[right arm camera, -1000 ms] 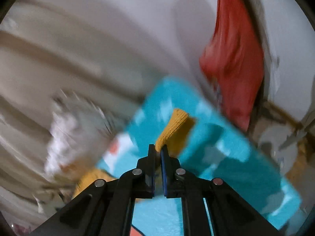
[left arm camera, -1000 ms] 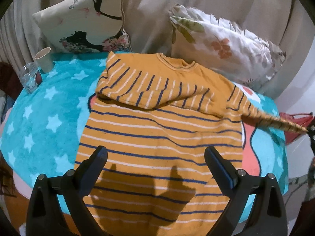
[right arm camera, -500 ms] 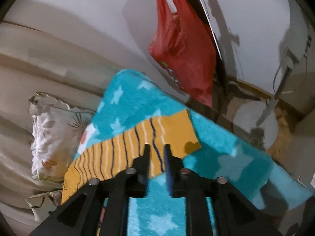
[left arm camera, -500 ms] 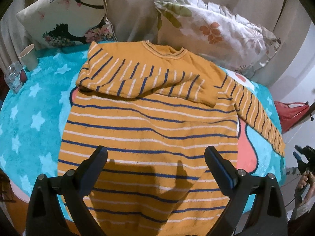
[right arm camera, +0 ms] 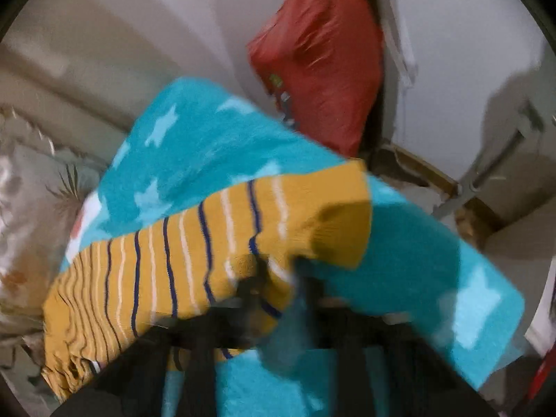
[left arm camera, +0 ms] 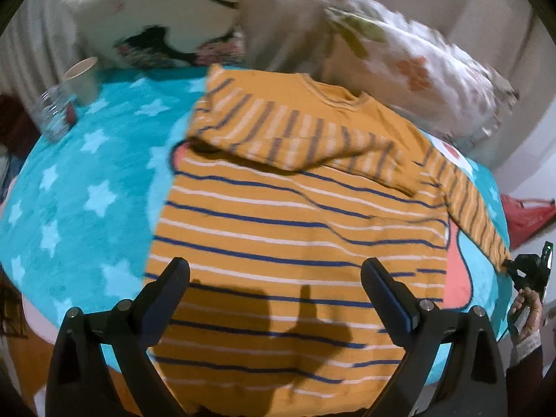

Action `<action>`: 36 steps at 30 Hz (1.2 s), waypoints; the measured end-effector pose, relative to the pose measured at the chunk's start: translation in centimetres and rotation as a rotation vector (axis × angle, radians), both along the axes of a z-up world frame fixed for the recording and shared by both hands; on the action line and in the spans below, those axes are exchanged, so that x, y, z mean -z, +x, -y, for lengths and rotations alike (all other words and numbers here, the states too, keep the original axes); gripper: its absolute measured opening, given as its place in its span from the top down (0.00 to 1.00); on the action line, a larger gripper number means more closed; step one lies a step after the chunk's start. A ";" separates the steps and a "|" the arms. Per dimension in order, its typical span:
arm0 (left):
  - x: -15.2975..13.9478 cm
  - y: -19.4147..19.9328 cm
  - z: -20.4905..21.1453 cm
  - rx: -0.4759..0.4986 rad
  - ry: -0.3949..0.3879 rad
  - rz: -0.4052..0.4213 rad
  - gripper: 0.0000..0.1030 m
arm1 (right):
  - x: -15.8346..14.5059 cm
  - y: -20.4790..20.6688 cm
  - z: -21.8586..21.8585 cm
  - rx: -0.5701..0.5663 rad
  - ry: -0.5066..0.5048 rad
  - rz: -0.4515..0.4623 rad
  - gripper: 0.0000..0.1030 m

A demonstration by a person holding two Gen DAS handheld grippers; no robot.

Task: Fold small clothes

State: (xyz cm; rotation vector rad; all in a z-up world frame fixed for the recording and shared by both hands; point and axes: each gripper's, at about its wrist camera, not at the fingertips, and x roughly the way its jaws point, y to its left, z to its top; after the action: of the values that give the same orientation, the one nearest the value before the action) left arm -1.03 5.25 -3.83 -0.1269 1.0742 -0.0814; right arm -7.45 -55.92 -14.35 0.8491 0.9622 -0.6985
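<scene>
An orange sweater (left arm camera: 295,215) with blue and white stripes lies flat on a teal star blanket (left arm camera: 80,191). One sleeve (left arm camera: 295,135) is folded across its chest. The other sleeve (left arm camera: 476,215) runs out to the right edge. My left gripper (left arm camera: 276,271) hovers open over the lower body of the sweater, touching nothing. A hand (left arm camera: 524,309) holds my right gripper (left arm camera: 521,267) at that sleeve's cuff. In the blurred right wrist view the right gripper (right arm camera: 278,278) is closing, and the striped sleeve (right arm camera: 208,243) is bunched between its fingers near the cuff.
Two patterned pillows (left arm camera: 149,17) (left arm camera: 417,59) lean against the curtain behind the sweater. A paper cup (left arm camera: 81,76) and a glass jar (left arm camera: 54,114) stand at the blanket's far left. A red bag (right arm camera: 319,69) hangs past the right edge of the blanket.
The right gripper let the raised cuff drop onto the blanket, sank, and closed on the sleeve again. The left gripper drifted a little and stayed open over the sweater.
</scene>
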 end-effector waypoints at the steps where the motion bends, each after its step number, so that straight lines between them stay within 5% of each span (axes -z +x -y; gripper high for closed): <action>1: 0.0 0.0 -0.9 -0.016 -0.003 0.003 0.04 | -0.7 0.4 -0.1 0.001 -0.007 0.005 0.90; 8: 0.1 0.6 -8.1 -0.125 -0.049 0.015 0.04 | -10.8 6.5 -7.9 -0.208 -0.053 0.169 0.90; 15: 0.3 1.5 -15.5 -0.181 -0.051 0.049 0.04 | -18.2 16.1 -27.2 -0.633 -0.028 0.300 0.90; 19: 0.7 1.6 -19.8 -0.207 -0.030 0.049 0.04 | -17.4 20.4 -40.1 -0.854 0.007 0.269 0.90; 24: 1.9 1.5 -24.9 -0.253 -0.030 0.021 0.04 | -12.4 22.7 -51.2 -1.016 -0.022 0.137 0.90; 27: 2.7 1.4 -27.1 -0.268 -0.035 0.001 0.04 | -9.6 23.8 -54.2 -1.081 -0.031 0.056 0.90; 30: 3.4 1.7 -28.3 -0.271 -0.043 -0.012 0.04 | -8.3 23.8 -57.0 -1.151 -0.158 -0.023 0.80; 36: 4.2 3.2 -28.6 -0.237 -0.054 -0.028 0.04 | -9.5 21.5 -61.3 -1.350 -0.345 -0.014 0.68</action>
State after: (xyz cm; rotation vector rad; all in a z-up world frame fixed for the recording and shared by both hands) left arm 2.20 33.86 -8.00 -0.3039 1.0782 0.1050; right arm 14.05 5.38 -4.89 -0.2038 1.1300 0.3101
